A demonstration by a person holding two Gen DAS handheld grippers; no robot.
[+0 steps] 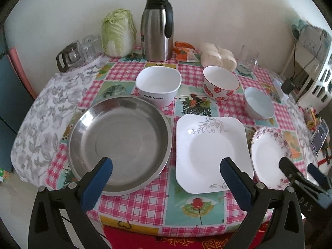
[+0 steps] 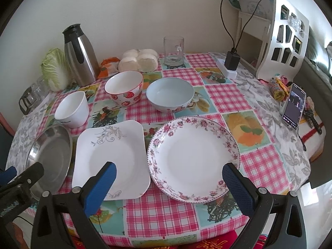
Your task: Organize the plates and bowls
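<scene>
A steel plate [image 1: 119,143] [image 2: 49,155], a square white plate [image 1: 211,153] [image 2: 110,157] and a round floral plate [image 1: 267,155] [image 2: 193,155] lie in a row near the table's front. Behind them stand a square white bowl [image 1: 158,87] [image 2: 71,109], a strawberry bowl [image 1: 221,85] [image 2: 124,90] and a pale blue bowl [image 1: 258,103] [image 2: 170,96]. My left gripper [image 1: 166,165] is open and empty, above the front edge between the steel and square plates. My right gripper [image 2: 169,171] is open and empty, over the near rim of the floral plate.
A steel thermos jug [image 1: 157,27], a cabbage [image 1: 118,33], upturned glasses [image 1: 78,49], wrapped buns [image 2: 138,60] and a glass mug [image 2: 174,50] stand along the back. A power strip with charger [image 2: 230,64], a phone [image 2: 293,105] and a white shelf [image 2: 280,31] are at the right.
</scene>
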